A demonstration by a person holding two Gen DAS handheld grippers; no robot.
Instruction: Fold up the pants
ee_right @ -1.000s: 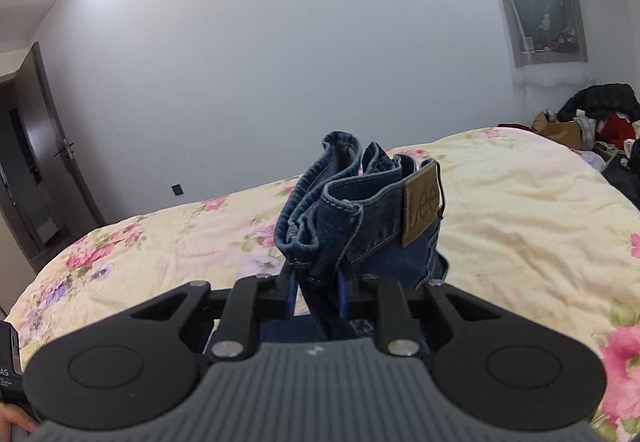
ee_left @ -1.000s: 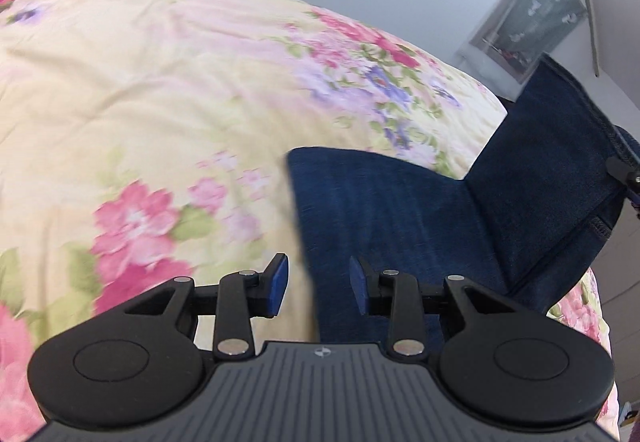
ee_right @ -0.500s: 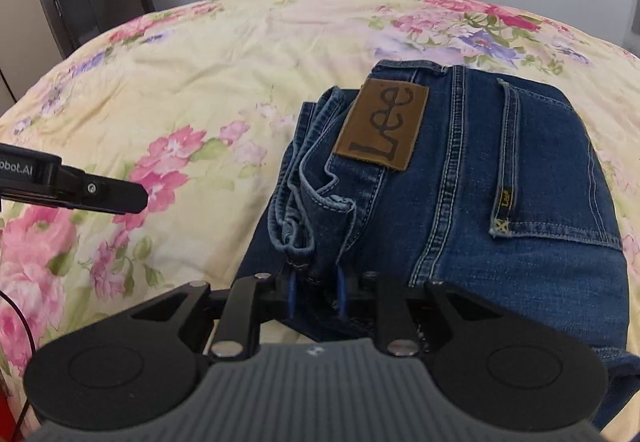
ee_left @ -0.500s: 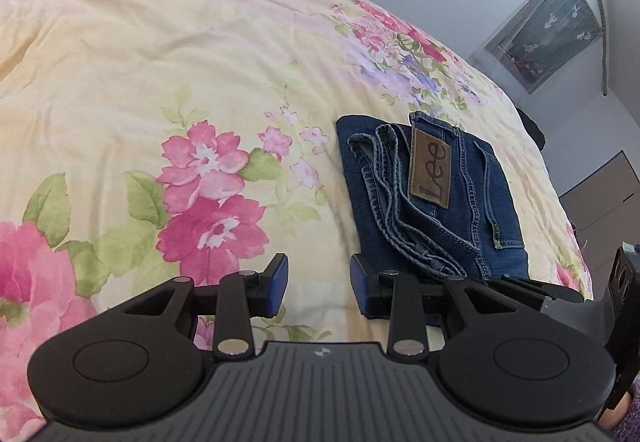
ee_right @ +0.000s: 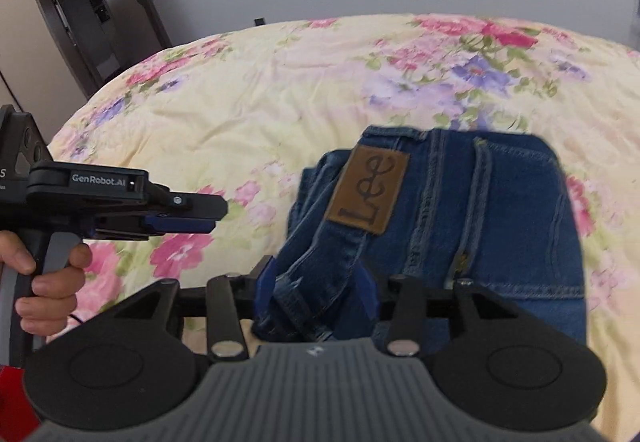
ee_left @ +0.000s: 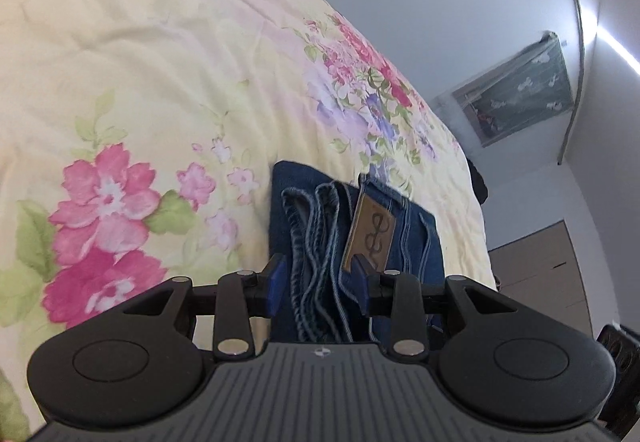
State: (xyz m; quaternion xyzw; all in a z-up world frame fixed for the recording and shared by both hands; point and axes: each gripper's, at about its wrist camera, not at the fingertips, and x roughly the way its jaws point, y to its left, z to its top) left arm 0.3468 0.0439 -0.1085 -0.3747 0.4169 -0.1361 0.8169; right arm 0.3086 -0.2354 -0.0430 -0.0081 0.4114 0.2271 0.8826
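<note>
The blue jeans [ee_right: 480,210] lie folded on the floral bedspread [ee_right: 280,114], brown leather patch [ee_right: 370,188] facing up. My right gripper [ee_right: 316,290] is open, its blue fingers either side of the bunched waistband [ee_right: 304,282], not pinching it. My left gripper [ee_left: 318,284] is open too, its fingers straddling the waistband edge of the jeans [ee_left: 404,230] in the left wrist view. It also shows in the right wrist view [ee_right: 192,216], held by a hand, apart from the jeans to their left.
The bed fills both views, with bare bedspread [ee_left: 140,82] left of and beyond the jeans. A dark door [ee_right: 92,10] stands at the far left, a curtained window [ee_left: 520,90] and white walls behind.
The right gripper laid the jeans' waist end down onto the folded stack, then opened its jaws. The left gripper moved right, over the waistband edge.
</note>
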